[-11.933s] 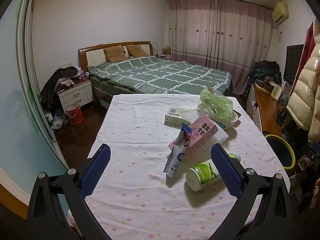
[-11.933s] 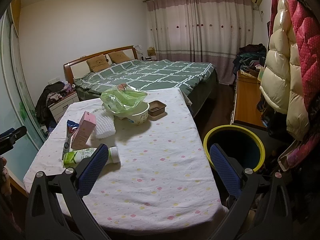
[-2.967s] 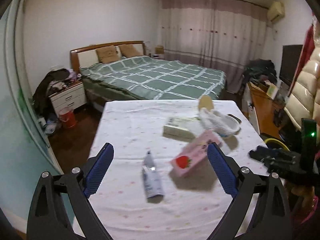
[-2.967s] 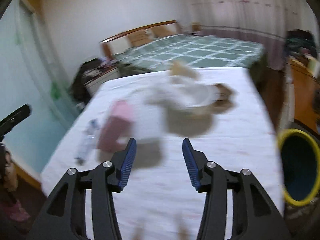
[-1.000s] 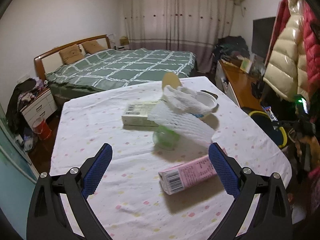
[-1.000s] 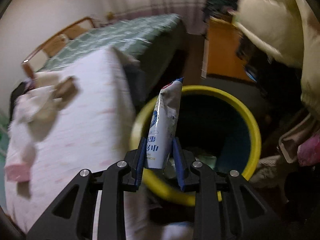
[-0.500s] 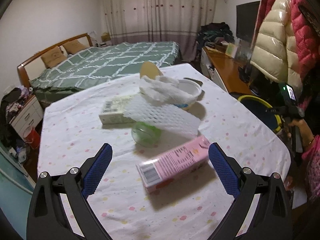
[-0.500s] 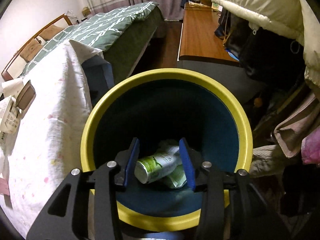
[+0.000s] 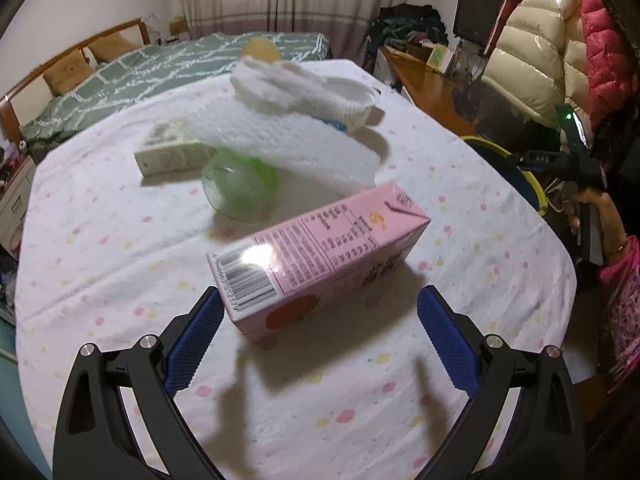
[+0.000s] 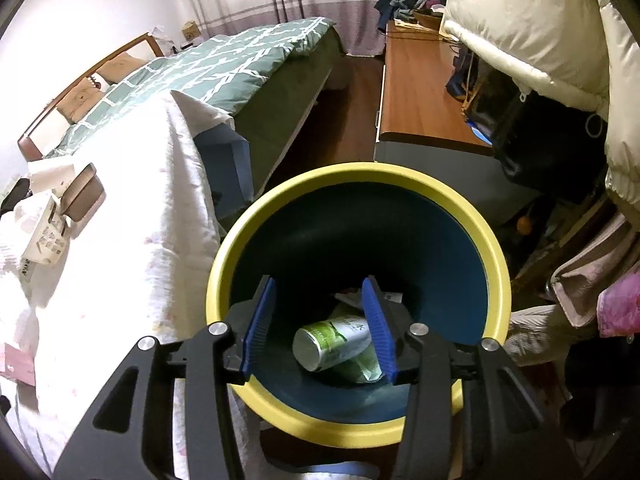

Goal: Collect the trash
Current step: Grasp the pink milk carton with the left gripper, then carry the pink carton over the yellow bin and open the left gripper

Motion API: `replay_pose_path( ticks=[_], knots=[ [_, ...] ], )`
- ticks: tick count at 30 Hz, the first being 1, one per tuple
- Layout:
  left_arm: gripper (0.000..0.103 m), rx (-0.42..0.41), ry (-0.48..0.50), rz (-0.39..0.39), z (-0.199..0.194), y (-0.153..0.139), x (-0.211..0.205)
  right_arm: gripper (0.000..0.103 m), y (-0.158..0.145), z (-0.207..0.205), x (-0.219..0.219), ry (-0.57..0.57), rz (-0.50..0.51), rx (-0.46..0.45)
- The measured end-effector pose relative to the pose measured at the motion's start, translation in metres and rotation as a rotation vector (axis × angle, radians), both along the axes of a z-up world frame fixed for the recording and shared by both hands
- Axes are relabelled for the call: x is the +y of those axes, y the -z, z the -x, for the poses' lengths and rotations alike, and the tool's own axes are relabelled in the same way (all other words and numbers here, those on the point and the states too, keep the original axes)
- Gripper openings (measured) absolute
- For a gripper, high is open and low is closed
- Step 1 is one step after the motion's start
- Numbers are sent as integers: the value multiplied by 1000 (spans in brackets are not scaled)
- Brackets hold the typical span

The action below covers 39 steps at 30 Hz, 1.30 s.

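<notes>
A pink milk carton (image 9: 320, 240) lies on its side on the spotted white tablecloth (image 9: 100, 240). My left gripper (image 9: 318, 300) is open and low over the cloth, its fingers on either side of the carton's near end without touching it. My right gripper (image 10: 318, 284) hangs over the yellow-rimmed blue bin (image 10: 496, 264); its jaws are opening and nothing is between them. At the bottom of the bin lie a green can (image 10: 332, 344) and a crumpled packet (image 10: 352, 296).
Behind the carton are a clear green lid (image 9: 240, 184), a white foam net (image 9: 288, 140), a cream box (image 9: 176, 152) and a white bowl (image 9: 340, 96). A wooden desk (image 10: 420, 80), hanging puffer jackets (image 10: 520, 20) and a bed (image 10: 240, 64) surround the bin. A person's hand (image 9: 596, 212) is at the table's right.
The pouch held in my right gripper has dropped into the bin and the jaws have widened. My left gripper has come down and closer to the pink carton.
</notes>
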State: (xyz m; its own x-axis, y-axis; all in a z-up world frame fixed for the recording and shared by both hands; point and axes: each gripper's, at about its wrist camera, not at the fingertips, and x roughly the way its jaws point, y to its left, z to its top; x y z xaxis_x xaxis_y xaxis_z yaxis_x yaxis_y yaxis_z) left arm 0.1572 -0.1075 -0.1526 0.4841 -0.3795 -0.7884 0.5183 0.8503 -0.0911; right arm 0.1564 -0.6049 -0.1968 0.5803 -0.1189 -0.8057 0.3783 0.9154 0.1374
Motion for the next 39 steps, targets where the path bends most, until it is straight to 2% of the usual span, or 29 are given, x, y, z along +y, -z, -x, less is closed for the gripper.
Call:
replay_pose_path(
  ticks=[6, 9, 12, 17, 22, 24, 29, 30, 33, 35, 39],
  knots=[
    [95, 102, 123, 82, 21, 1, -34, 44, -5, 6, -3, 1, -10, -17],
    [95, 147, 245, 131, 40, -2, -63, 44, -8, 9, -2, -5, -15, -31],
    [95, 146, 318, 130, 55, -12, -75, 44, -11, 13, -3, -8, -17, -43],
    [95, 62, 240, 45, 48, -33, -67, 45, -16, 19, -6, -5, -15, -61],
    [95, 63, 151, -35, 9, -24, -84, 45, -17, 21, -5, -6, -20, -67],
    [92, 78, 136, -68, -3, -16, -93, 45, -18, 22, -3, -12, -12, -63],
    [73, 139, 130, -137, -24, 5, -116, 45, -16, 23, -4, -17, -2, -49],
    [72, 142, 128, -147, -25, 7, -119, 45, -16, 23, -5, -16, 0, -46],
    [65, 150, 136, -165, -29, 11, -126, 45, -14, 24, -9, -11, 1, -41],
    [55, 159, 144, -176, -30, 12, -130, 45, -13, 24, -11, -7, -2, -39],
    [43, 156, 146, -189, -29, 9, -133, 45, -12, 26, -13, -5, -6, -35]
  ],
)
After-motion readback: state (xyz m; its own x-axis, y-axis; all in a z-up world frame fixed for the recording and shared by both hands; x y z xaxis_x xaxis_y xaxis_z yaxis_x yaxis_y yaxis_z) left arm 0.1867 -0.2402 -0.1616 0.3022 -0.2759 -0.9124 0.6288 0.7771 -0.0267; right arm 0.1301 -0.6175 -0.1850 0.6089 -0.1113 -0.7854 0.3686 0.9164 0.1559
